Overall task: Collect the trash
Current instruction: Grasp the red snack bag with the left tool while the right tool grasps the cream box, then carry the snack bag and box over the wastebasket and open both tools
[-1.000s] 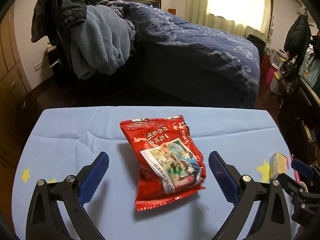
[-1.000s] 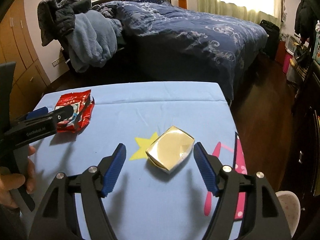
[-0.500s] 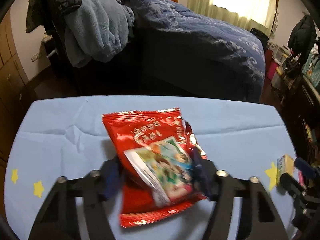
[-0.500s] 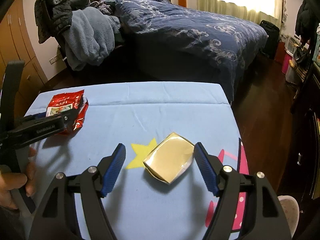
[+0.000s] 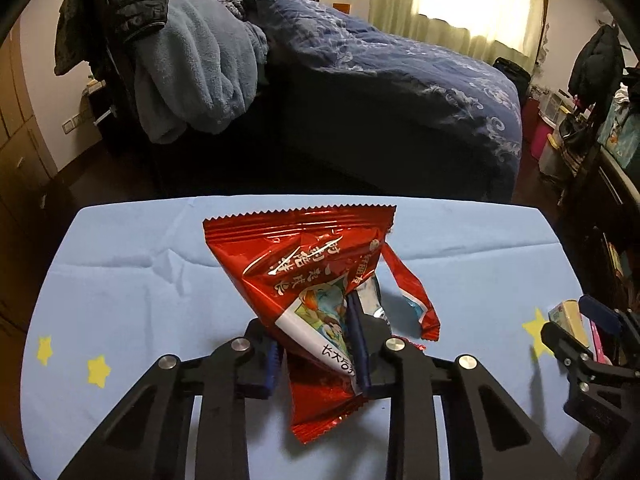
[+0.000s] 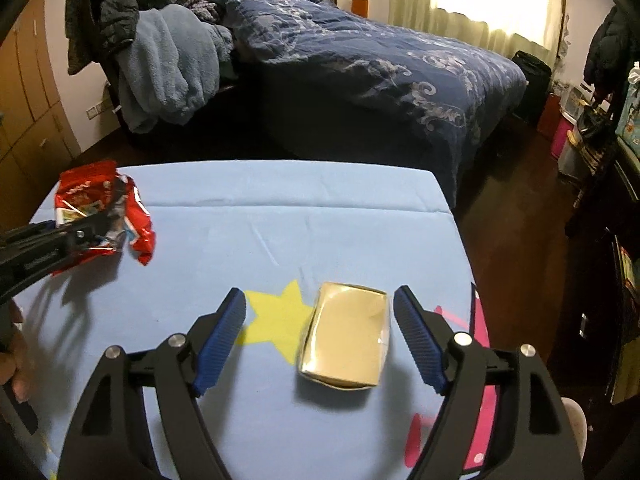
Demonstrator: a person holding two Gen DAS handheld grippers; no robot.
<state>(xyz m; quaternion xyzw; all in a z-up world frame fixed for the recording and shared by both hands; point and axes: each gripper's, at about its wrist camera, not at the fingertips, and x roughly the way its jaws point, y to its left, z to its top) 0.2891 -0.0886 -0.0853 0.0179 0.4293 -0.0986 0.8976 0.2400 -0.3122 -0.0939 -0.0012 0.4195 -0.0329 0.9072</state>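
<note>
Two pieces of trash are in play, and one has just changed hands. A second ago my left gripper point(image 5: 316, 344) stood wide open around the red snack wrapper point(image 5: 308, 272), which lay flat on the blue table point(image 5: 120, 288); now the jaws are clenched on its lower half, the foil crumpled between the pads, and its upper end tilts up off the cloth. I judge the first pickup as made, though nowhere in view do I see a bin to take it to.

My right gripper point(image 6: 320, 332) has kept its jaws released, and it has crept nearer the small gold box point(image 6: 346, 344), which sits near the right edge of the table, touching the yellow star point(image 6: 276, 320) printed there. The box lies closer to the right pad than to the left, so I would centre before closing.

From the right wrist I see the wrapper point(image 6: 100, 212) near the far left corner, hanging from the left tool, with its lower flap dangling above its shadow; the left view cannot confirm that lift. From the left wrist I see only a sliver of the box point(image 5: 568, 318) beside the right tool at the right edge.
</note>
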